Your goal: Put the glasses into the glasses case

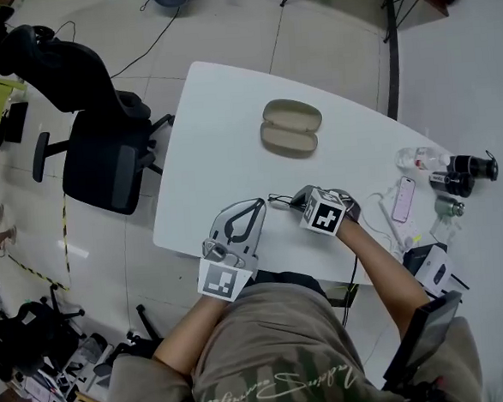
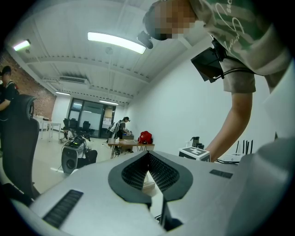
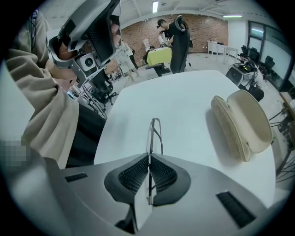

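Observation:
An open beige glasses case [image 1: 291, 127] lies on the white table [image 1: 213, 138], toward the far side; in the right gripper view the case [image 3: 242, 122] is ahead and to the right. My right gripper [image 1: 297, 200] is shut on the thin-framed glasses [image 1: 278, 201] near the table's front edge. The glasses [image 3: 156, 133] stick out edge-on from between the closed jaws of the right gripper [image 3: 149, 157]. My left gripper [image 1: 257, 206] is held beside them, tips together and nothing between them; in its own view the left gripper [image 2: 148, 156] points up and away from the table.
A black office chair [image 1: 101, 138] stands at the table's left. A pink phone [image 1: 403, 199], a clear bottle [image 1: 420, 156], black cylinders [image 1: 464, 172] and white cables [image 1: 381, 217] crowd the table's right end. The front edge runs just under both grippers.

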The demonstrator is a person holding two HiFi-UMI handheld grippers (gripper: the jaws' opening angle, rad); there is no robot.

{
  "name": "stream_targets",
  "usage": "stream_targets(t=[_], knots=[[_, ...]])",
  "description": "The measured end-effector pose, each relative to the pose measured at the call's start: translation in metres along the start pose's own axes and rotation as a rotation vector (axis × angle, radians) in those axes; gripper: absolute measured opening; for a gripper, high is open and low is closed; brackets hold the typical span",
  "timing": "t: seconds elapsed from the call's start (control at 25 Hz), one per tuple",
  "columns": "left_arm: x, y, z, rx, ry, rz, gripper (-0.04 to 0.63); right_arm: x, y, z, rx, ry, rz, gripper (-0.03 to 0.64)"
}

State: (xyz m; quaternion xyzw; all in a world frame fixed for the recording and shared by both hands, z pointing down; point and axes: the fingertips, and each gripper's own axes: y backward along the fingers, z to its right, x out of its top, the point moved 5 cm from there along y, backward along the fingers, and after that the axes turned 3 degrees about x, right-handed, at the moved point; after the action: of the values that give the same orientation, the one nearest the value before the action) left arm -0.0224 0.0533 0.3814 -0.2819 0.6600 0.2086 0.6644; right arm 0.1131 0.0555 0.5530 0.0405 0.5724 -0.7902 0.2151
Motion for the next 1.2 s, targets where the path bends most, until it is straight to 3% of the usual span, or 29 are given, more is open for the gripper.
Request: stream_targets(t=[0.16, 0.72, 1.04, 1.2], knots=[[0.003, -0.006, 0.0, -0.01, -0.01, 0.027, 0.006, -0.001, 0.003, 0.005, 0.004, -0.002, -0.004, 0.028], [-0.002, -0.005, -0.008, -0.006, -0.01, -0.006, 0.005, 0.007, 0.005, 0.023, -0.009, 0.001, 0.004, 0.028], [-0.009, 0.004, -0.008, 0.05, 0.087, -0.036, 0.005, 0.015, 0.005, 0.03, -0.008, 0.013, 0.025, 0.028], [-0.005, 0.004, -0.006, 0.041, 0.048, -0.016, 0.005, 0.015, 0.003, 0.032, -0.006, 0.018, 0.02, 0.029]])
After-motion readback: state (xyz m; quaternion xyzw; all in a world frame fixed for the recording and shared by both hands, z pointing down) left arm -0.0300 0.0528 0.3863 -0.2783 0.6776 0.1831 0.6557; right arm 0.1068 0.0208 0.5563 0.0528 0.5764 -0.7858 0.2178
